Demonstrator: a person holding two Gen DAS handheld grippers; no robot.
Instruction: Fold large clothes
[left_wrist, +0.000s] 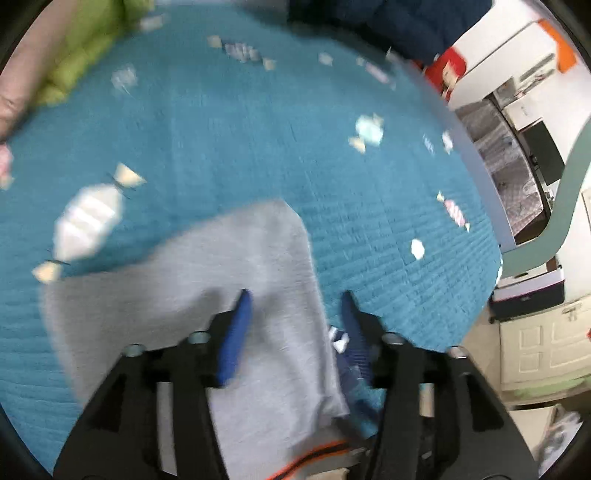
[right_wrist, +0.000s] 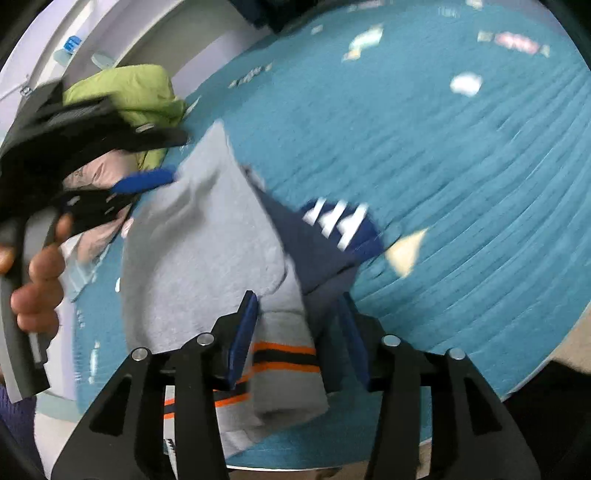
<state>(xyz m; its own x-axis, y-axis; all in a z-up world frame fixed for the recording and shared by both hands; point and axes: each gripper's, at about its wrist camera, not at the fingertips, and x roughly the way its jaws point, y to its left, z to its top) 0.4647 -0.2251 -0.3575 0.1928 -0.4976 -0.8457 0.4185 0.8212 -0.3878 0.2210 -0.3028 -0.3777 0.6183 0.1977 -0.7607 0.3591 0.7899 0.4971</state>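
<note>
Your left gripper hangs over the near part of the bed, its blue fingers spread apart with the grey sweatshirt lying loose beneath them; the pads do not press on the cloth. Your right gripper stands nearer the bed's near edge, fingers parted to a middling gap over the sweatshirt's grey cuff with orange and black stripes; you cannot tell for sure whether they touch it. The sweatshirt lies folded in a heap on the teal quilt, a navy panel with white marks showing at its side; the marks are too blurred to read. Your left hand shows at the left of the right wrist view. Farther off, a lime-green padded garment and a pink one lie toward the bed's far edge. No readable writing shows anywhere.
</note>
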